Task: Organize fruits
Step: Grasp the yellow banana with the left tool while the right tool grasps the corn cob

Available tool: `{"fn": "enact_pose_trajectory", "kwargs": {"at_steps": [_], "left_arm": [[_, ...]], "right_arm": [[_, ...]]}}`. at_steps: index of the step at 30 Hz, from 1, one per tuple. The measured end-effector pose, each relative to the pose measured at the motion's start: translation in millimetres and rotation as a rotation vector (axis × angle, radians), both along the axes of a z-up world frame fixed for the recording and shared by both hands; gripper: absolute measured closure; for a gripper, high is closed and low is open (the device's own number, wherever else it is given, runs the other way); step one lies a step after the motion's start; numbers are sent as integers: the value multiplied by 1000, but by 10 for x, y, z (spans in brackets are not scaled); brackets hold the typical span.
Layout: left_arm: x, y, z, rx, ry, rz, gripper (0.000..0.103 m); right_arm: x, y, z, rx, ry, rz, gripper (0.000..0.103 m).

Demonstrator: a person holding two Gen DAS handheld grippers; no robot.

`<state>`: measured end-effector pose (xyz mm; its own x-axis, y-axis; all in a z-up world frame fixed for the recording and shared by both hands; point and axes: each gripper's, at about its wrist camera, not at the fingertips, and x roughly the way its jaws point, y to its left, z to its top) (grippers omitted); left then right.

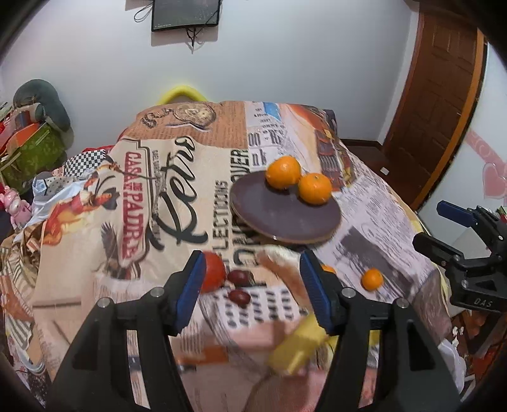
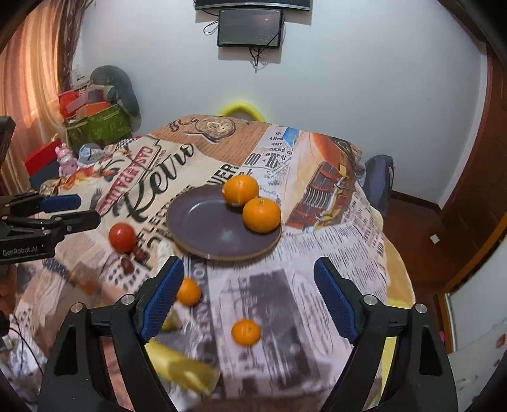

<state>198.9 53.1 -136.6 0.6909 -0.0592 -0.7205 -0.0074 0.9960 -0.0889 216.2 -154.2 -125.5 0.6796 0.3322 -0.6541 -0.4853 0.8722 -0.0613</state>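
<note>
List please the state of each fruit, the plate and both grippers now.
Plate: flat on the cloth, holds two oranges.
Two oranges: on the plate, touching.
Two small oranges: on the cloth, apart.
Tomato: on the cloth.
Left gripper: open, empty.
Right gripper: open, empty.

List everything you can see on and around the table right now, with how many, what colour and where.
plate: one, dark purple-brown, middle of the table
oranges on plate: two, orange, touching, far right part of the plate
small oranges: two, orange, on the cloth nearer than the plate
tomato: one, red, on the cloth left of the plate
dates: two, dark red-brown, beside the tomato
banana: yellow, blurred, near edge; count unclear
tablecloth: one, newsprint and retro pattern, covering the table
screen: one, black, on the white wall
left gripper: black with blue pads, open, empty
right gripper: black with blue pads, open, empty
</note>
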Motion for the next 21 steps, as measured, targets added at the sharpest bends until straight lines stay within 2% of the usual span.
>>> {"fn": "enact_pose_trajectory", "kwargs": {"at_steps": [7,10,15,21], "left_arm": [[-272,-210,-220,15,60,-48,33],[-323,-276,-388,15,103,-68,32],[-325,-352,-713,27,185,-82,32],[-317,-417,-942,46,240,-104,32]], "right_arm": [[-298,-98,-265,-40,71,26,17],[-409,-139,-432,-94,97,37,17],[-528,-184,-677,-130,147,51,17],[-447,-168,-1013,-143,235,32,17]]}}
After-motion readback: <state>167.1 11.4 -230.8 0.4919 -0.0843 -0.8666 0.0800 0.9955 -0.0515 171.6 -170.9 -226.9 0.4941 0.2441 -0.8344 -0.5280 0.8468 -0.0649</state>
